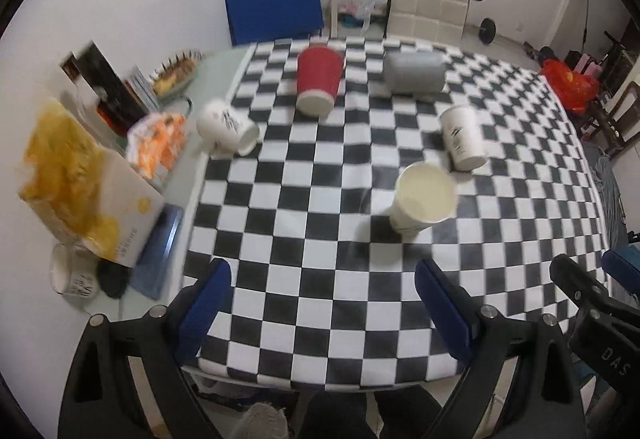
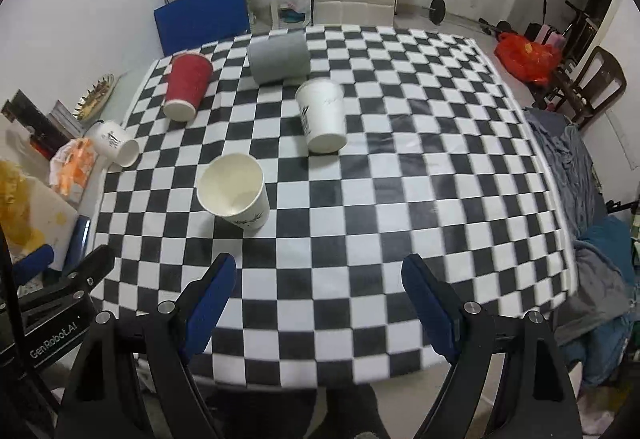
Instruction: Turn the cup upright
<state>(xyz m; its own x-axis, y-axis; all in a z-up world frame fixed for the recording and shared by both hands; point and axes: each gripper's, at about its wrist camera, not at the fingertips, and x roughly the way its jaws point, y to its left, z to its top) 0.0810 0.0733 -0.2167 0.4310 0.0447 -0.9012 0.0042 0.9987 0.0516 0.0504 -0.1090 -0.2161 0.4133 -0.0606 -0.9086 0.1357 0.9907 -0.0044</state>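
Five cups lie ahead of your hand-held grippers on the checkered table [image 2: 400,199]. The near white cup [image 2: 234,191] already stands upright, mouth up, just ahead and left of your right hand-held gripper [image 2: 320,303]. Four remain on their sides: a second white cup [image 2: 322,115] beyond it, long axis running toward you; the red cup [image 2: 186,87], far left, likewise; the grey cup [image 2: 278,55], farthest, lying crosswise; and a mug [image 2: 114,145] at the left table edge. Both the left hand-held gripper [image 1: 324,311] and the right are spread wide, holding nothing.
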